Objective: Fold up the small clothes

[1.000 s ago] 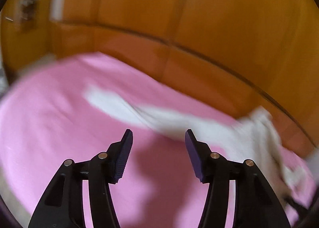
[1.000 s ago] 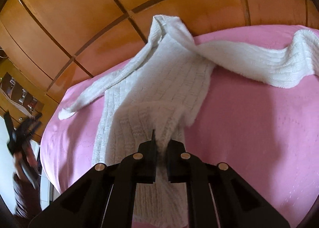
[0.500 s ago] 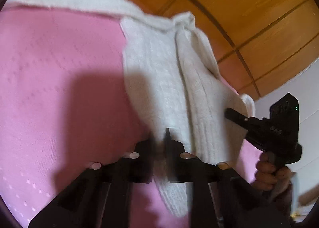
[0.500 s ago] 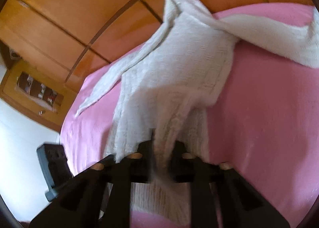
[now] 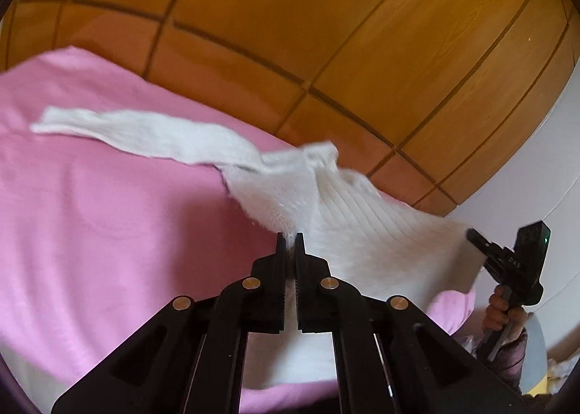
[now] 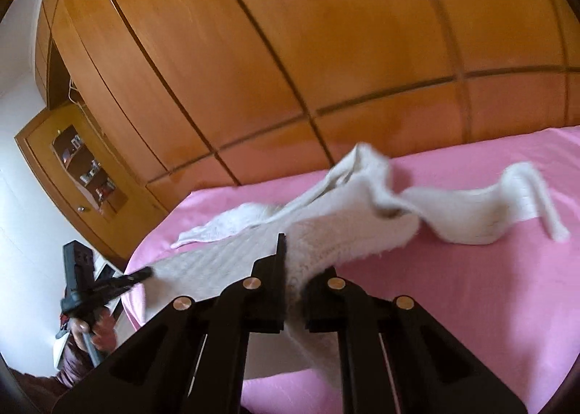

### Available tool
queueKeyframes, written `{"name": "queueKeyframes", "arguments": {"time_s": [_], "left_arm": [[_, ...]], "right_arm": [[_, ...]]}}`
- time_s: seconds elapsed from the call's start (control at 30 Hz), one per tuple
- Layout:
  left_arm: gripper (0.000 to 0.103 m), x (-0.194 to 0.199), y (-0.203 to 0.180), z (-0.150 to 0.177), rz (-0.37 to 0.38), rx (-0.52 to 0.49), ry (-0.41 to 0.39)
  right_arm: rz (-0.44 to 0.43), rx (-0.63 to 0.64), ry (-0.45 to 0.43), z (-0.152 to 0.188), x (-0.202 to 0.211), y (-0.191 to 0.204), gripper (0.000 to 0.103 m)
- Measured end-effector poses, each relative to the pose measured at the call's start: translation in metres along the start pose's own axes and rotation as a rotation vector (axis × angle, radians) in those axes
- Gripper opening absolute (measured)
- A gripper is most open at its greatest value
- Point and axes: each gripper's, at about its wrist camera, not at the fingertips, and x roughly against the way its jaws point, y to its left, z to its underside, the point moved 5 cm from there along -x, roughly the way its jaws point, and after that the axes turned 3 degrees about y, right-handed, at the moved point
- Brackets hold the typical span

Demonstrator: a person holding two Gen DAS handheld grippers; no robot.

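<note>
White knit sweater (image 5: 348,218) held up between us over the pink bed (image 5: 108,233).

We keep our left gripper (image 5: 290,240) pinched on one hem corner and our right gripper (image 6: 290,262) clamped on the other, body lifted, sleeves trailing on the bedspread before the wooden wardrobe (image 6: 326,51).

sweater (image 5: 348,218): white, ribbed knit, ahead of fingertips | bedspread (image 5: 108,233): plain pink, beneath | wardrobe (image 6: 290,51): orange-brown wood, dark seams, beyond | grippers: black
</note>
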Motion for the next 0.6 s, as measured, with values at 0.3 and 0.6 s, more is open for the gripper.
{"name": "queueKeyframes", "arguments": {"time_s": [0.3, 0.6], "left_arm": [[0.002, -0.032, 0.066, 0.094, -0.231, 0.095, 0.23], [0.061, -0.02, 0.099, 0.084, -0.438, 0.075, 0.106]], "right_arm": [[0.264, -0.168, 0.325, 0.144, -0.03, -0.096, 0.006], [0.411, -0.092, 0.252, 0.133, -0.032, -0.095, 0.049]]}}
